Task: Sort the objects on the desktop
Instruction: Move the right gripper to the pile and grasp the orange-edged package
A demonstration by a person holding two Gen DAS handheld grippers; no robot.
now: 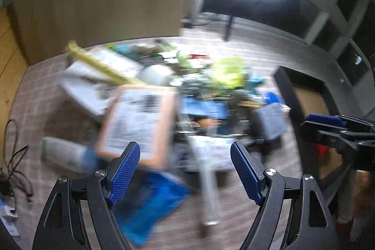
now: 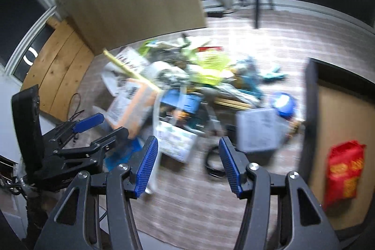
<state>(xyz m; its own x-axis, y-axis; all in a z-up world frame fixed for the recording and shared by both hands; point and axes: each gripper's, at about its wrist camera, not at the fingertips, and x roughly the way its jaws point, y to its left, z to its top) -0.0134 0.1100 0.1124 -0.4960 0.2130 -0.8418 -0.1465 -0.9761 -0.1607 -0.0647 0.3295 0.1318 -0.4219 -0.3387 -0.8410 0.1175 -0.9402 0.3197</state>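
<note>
— Blue-padded left gripper [image 1: 185, 161] and right gripper [image 2: 187, 162]: holding anything?
— No, both released, hovering above the heap of desktop objects [image 1: 187, 95] on the desk [image 1: 46, 95].
— Why angled down?
— Probably choosing a first pick; the orange-edged box [image 1: 138, 123] lies nearest.

The left black two-finger gripper with blue ribbed pads [image 1: 185, 170] pointed steeply downward, its jaws standing wide apart with nothing clamped between them. The right black two-finger gripper with blue ribbed pads [image 2: 187, 165] tilted down likewise, jaws parted and empty. The two grippers hung side by side, near each other but apart.
</note>
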